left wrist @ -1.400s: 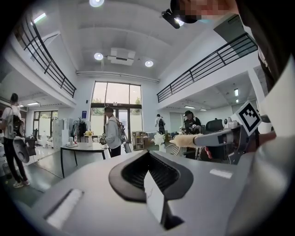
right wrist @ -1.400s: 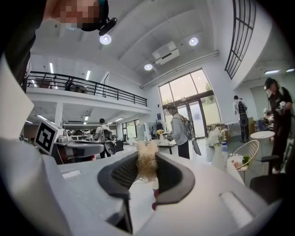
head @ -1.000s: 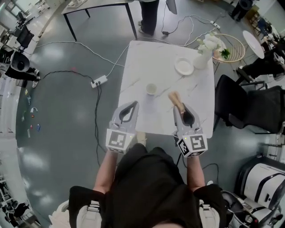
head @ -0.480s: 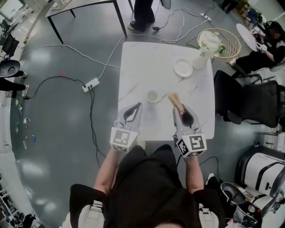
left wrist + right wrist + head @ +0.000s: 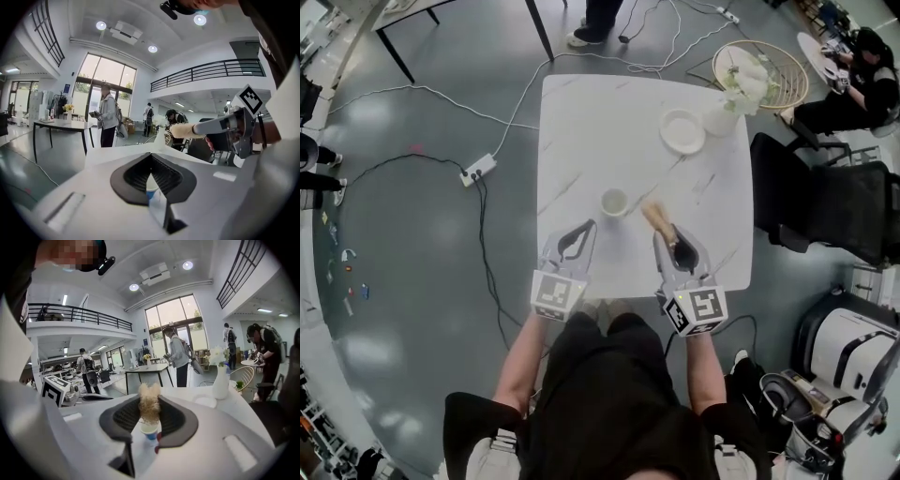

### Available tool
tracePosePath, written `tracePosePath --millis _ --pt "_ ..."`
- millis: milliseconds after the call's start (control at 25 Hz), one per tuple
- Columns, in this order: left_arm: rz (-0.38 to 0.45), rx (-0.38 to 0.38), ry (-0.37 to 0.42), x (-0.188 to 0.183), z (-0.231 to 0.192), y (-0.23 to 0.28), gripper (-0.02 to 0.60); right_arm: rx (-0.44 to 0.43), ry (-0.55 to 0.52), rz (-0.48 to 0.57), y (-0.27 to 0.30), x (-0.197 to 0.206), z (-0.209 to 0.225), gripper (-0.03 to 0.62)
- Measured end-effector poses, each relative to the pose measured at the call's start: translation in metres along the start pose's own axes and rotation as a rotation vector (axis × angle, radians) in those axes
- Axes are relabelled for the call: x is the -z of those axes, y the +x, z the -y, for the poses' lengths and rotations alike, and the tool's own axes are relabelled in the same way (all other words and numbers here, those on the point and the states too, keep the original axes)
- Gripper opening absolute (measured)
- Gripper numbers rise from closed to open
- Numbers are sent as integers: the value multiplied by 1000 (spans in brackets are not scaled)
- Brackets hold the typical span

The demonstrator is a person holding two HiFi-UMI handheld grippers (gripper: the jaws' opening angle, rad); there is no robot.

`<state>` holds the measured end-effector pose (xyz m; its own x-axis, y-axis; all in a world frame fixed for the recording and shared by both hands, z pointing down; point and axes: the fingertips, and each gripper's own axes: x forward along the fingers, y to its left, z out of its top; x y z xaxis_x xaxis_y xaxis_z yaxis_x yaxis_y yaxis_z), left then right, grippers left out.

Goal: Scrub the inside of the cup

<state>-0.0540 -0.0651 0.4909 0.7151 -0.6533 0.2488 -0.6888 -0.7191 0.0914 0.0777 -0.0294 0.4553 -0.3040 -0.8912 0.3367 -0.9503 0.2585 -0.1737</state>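
A small white cup stands upright on the white marble table, a little in front of both grippers. My left gripper is shut with nothing in it and points at the cup from the near left. Through its jaw loop the cup shows on the table. My right gripper is shut on the handle of a brush, whose tan bristle head sticks out just right of the cup. In the right gripper view the bristles stand above the cup.
A white plate and a white vase with flowers stand at the table's far right. A black chair is right of the table. A power strip with cables lies on the floor to the left. People stand beyond the table.
Both grippers have sunk lower toward the table and edged nearer the cup. The brush stays in the right gripper. The cup has not moved on the table.
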Motion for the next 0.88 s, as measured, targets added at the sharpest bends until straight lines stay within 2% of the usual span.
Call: tracePosePath --millis 480,880 --pt "-110 -40 -14 76 -6 34 15 -54 37 -112 33 58 31 104" --pt "-135 -43 2 100 -9 47 17 -82 67 -159 49 90 31 104"
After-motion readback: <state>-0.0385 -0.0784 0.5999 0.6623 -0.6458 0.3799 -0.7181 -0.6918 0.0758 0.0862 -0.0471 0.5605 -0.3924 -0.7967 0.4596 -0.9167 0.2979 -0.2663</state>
